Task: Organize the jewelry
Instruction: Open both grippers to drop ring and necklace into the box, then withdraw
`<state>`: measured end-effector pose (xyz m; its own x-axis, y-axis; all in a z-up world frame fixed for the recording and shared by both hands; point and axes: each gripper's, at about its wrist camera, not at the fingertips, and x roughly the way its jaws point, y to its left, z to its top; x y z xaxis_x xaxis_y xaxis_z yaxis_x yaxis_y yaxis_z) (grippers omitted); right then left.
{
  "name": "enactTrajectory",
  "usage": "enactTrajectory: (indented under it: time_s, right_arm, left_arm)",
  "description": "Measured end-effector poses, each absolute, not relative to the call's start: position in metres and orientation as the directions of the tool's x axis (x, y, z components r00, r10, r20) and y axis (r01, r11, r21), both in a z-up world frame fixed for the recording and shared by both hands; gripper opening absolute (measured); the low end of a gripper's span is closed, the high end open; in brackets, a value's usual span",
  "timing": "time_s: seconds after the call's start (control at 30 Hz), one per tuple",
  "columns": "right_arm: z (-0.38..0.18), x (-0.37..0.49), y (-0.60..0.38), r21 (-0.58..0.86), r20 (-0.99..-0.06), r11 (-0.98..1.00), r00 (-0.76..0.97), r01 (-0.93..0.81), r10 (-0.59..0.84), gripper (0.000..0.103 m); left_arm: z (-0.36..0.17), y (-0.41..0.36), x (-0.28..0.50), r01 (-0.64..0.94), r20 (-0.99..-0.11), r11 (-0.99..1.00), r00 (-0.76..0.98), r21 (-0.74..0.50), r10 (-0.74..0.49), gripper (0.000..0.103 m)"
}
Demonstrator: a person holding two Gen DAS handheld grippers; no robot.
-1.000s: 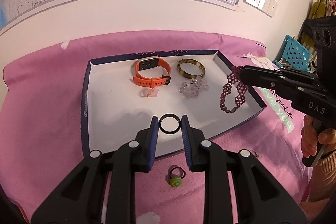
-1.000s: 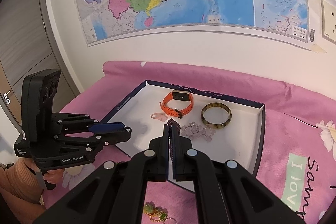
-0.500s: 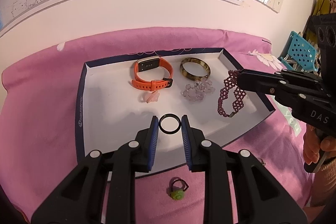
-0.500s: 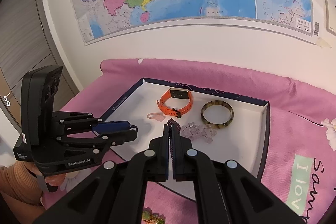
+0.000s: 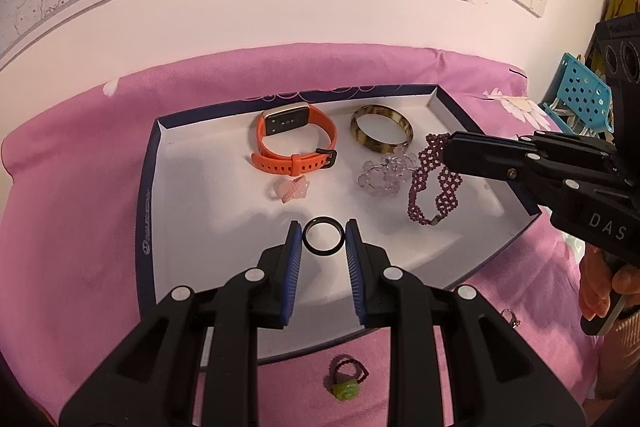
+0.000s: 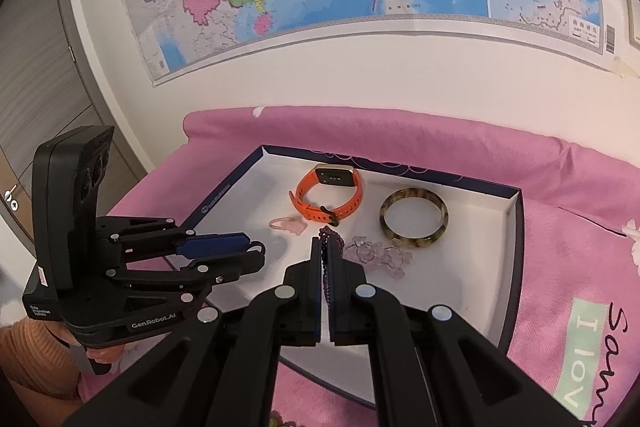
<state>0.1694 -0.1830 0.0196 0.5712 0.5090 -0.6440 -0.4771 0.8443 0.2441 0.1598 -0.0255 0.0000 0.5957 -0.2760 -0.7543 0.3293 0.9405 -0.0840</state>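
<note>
Dangling limp from the closed right claw, the light beaded bracelet is pinched by one end; the black ring, thin and rigid, is gripped across its rim by the left claw.

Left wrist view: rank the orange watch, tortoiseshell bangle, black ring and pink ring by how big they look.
1. orange watch
2. tortoiseshell bangle
3. black ring and pink ring look alike; the black one is nearer the camera, so unranked.

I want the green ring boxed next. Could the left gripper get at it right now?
Probably not yet: the left gripper is shut on the black ring over the box. The green ring lies uncovered on the pink cloth, so releasing first should free it.
</note>
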Motion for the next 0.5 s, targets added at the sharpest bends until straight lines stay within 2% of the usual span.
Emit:
enactTrajectory:
  time_s: [0.5]
  right_arm:
    - [0.009,0.182,-0.189,0.289,-0.650,0.847,0.558,-0.447,0.516,0.001]
  left_arm:
    - [-0.001,-0.025,0.171,0.317,-0.775,0.943,0.569,-0.101,-0.274,0.023]
